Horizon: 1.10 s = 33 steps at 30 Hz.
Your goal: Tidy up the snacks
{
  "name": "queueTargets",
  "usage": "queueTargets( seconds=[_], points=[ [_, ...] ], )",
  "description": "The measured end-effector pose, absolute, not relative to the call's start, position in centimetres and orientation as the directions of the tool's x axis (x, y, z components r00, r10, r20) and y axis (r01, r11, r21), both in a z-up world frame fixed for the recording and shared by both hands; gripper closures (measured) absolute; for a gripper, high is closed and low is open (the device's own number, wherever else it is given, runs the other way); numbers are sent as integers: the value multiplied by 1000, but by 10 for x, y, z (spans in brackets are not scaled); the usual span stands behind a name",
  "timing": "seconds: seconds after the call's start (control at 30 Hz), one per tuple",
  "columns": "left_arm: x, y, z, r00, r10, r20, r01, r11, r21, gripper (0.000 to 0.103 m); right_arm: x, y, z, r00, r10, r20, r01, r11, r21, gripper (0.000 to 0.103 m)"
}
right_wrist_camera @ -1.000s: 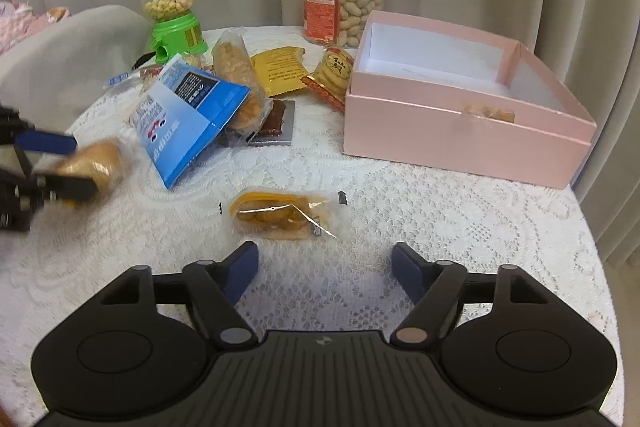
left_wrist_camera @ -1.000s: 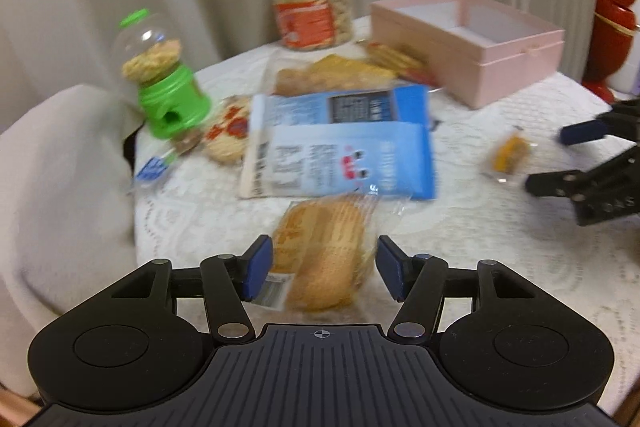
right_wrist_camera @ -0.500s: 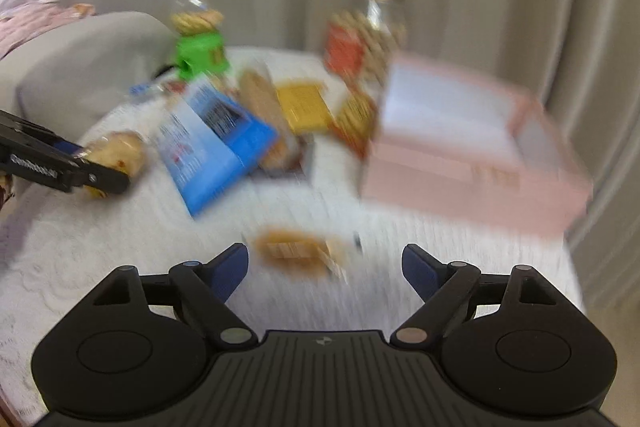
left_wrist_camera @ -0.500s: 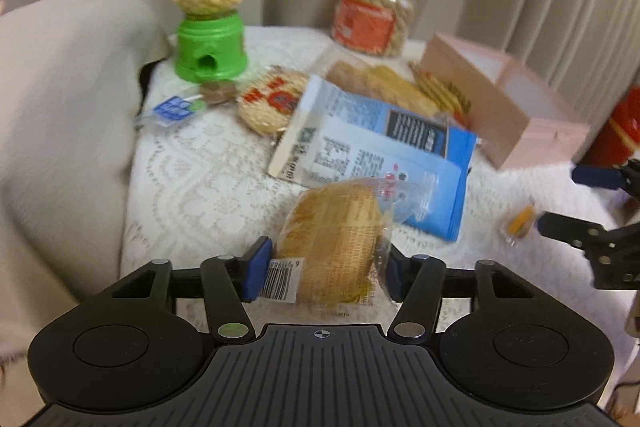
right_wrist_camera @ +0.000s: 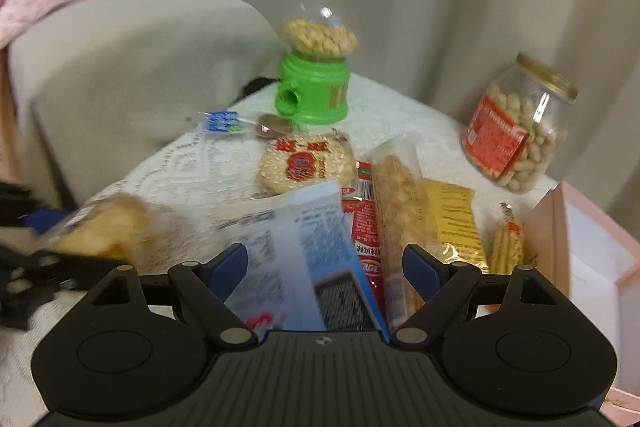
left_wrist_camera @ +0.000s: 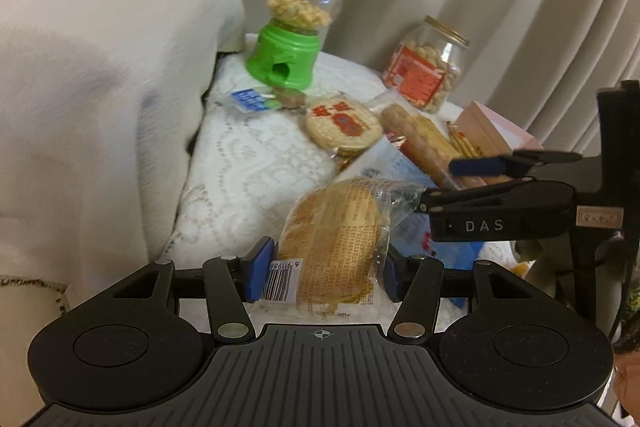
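A clear-wrapped round bun (left_wrist_camera: pixel 336 227) sits between the pads of my left gripper (left_wrist_camera: pixel 325 267), which is shut on it above the lace-covered table (left_wrist_camera: pixel 248 179). The same bun (right_wrist_camera: pixel 108 227) shows blurred at the left of the right wrist view. My right gripper (right_wrist_camera: pixel 325 261) stands open just over a blue-and-white snack bag (right_wrist_camera: pixel 296 239), without pressing it. In the left wrist view the right gripper (left_wrist_camera: pixel 452 183) reaches in from the right, its lower finger close to the bun's wrapper tail. The pink box (right_wrist_camera: pixel 552 227) stands open at the right.
On the table are a green candy dispenser (right_wrist_camera: pixel 316 83), a peanut jar (right_wrist_camera: pixel 516 131), a round rice cracker (right_wrist_camera: pixel 304 163), a red packet (right_wrist_camera: pixel 366 227), a long clear biscuit pack (right_wrist_camera: pixel 400 211) and a yellow packet (right_wrist_camera: pixel 452 215). A beige cushion (right_wrist_camera: pixel 120 67) borders the table's left edge.
My left gripper has closed on the bun and rolled, carrying it. The right gripper has swung left from the small orange packet to over the blue bag, close beside the left gripper.
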<state>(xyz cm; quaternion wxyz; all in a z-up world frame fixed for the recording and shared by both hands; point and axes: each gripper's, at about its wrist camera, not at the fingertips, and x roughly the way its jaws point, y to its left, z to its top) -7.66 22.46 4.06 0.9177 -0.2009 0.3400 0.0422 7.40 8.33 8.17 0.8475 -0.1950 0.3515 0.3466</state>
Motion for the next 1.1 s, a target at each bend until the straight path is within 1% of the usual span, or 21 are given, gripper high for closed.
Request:
queueTargets(
  seconds=[0.1, 0.13, 0.23, 0.4, 0.5, 0.6, 0.63, 0.73, 0.9, 1.1],
  points=[
    [-78, 227, 37, 765, -64, -641, -221, 909, -354, 43, 81, 83, 71, 367, 494, -788, -740, 669, 74, 18],
    [-79, 228, 36, 767, -68, -638, -219, 907, -360, 43, 79, 84, 67, 338, 498, -799, -741, 664, 100, 17],
    [-80, 229, 35, 773, -80, -629, -212, 903, -375, 43, 74, 91, 59, 343, 462, -818, -736, 673, 72, 12],
    [-80, 230, 35, 775, -82, -626, -216, 897, -385, 43, 65, 100, 57, 332, 441, -834, -755, 654, 45, 11],
    [-81, 231, 34, 779, -97, -619, -205, 894, -399, 43, 59, 102, 56, 362, 432, -826, -762, 648, 6, 10],
    [-82, 231, 35, 780, -97, -618, -204, 894, -398, 44, 67, 103, 57, 341, 429, -837, -750, 661, 33, 11],
    [-83, 231, 36, 780, -98, -618, -204, 894, -399, 44, 69, 101, 58, 338, 429, -837, -739, 672, 46, 13],
    [-84, 230, 37, 780, -100, -618, -200, 895, -397, 44, 65, 90, 63, 343, 418, -841, -721, 691, 50, 16],
    [-81, 221, 39, 777, -126, -617, -175, 898, -404, 44, 45, 59, 78, 389, 418, -821, -694, 719, 36, 16],
    [-75, 192, 41, 752, -166, -638, -118, 918, -379, 44, 32, -1, 99, 436, 450, -779, -627, 773, 96, 16]
  ],
)
